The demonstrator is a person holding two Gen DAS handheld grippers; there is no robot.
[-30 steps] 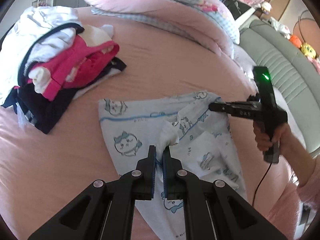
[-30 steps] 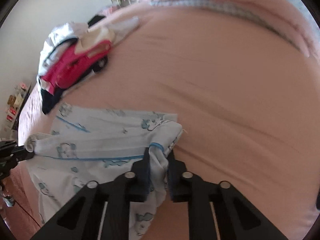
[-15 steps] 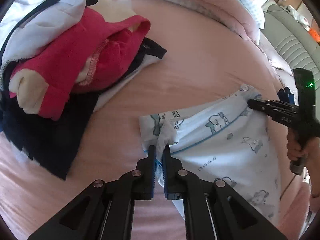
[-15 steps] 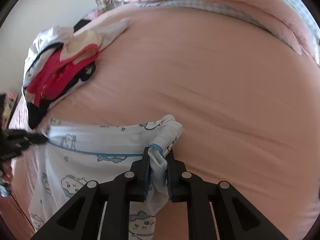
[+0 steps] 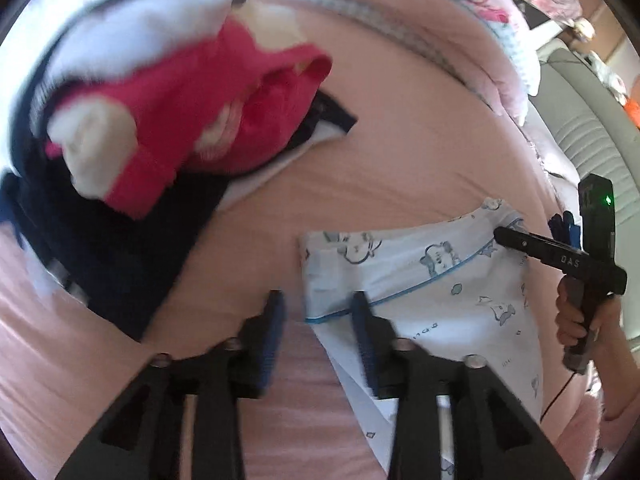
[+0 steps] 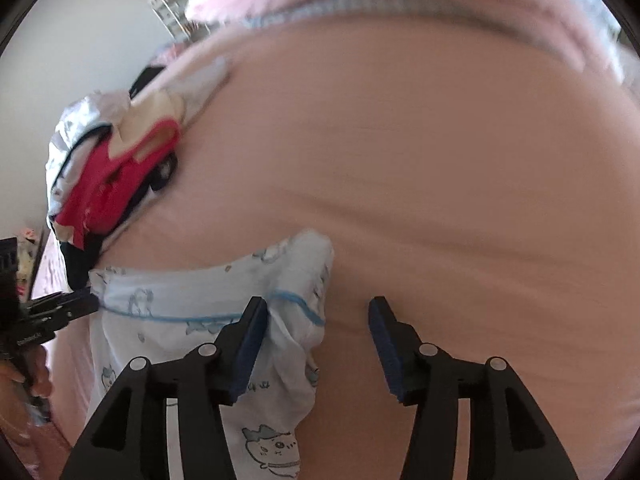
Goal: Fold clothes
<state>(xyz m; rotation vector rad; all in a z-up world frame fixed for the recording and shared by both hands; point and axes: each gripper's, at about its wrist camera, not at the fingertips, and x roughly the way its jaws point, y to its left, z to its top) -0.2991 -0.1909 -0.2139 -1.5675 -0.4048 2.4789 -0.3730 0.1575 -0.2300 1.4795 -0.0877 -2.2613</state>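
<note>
White cloth with blue cartoon animals and a thin blue stripe [image 5: 432, 280] lies folded on the big pink bed sheet [image 6: 460, 168], hanging over the near edge of the bed. At about 10 o'clock from it sits a messy pile of red, white and dark blue clothes [image 5: 168, 120], well apart. A rolled pink and blue-checked blanket [image 5: 460, 28] lies far off at 12 o'clock.

Left gripper [image 5: 318, 320] is wide open and holds nothing; one finger rests by the cloth's left corner. Right gripper [image 6: 318, 320] is wide open too and empty, with its left finger touching the cloth's right corner.

It looks like one fold is done and the cloth is let go. Next, I think, both grippers need to pinch new corners and fold it smaller.
</note>
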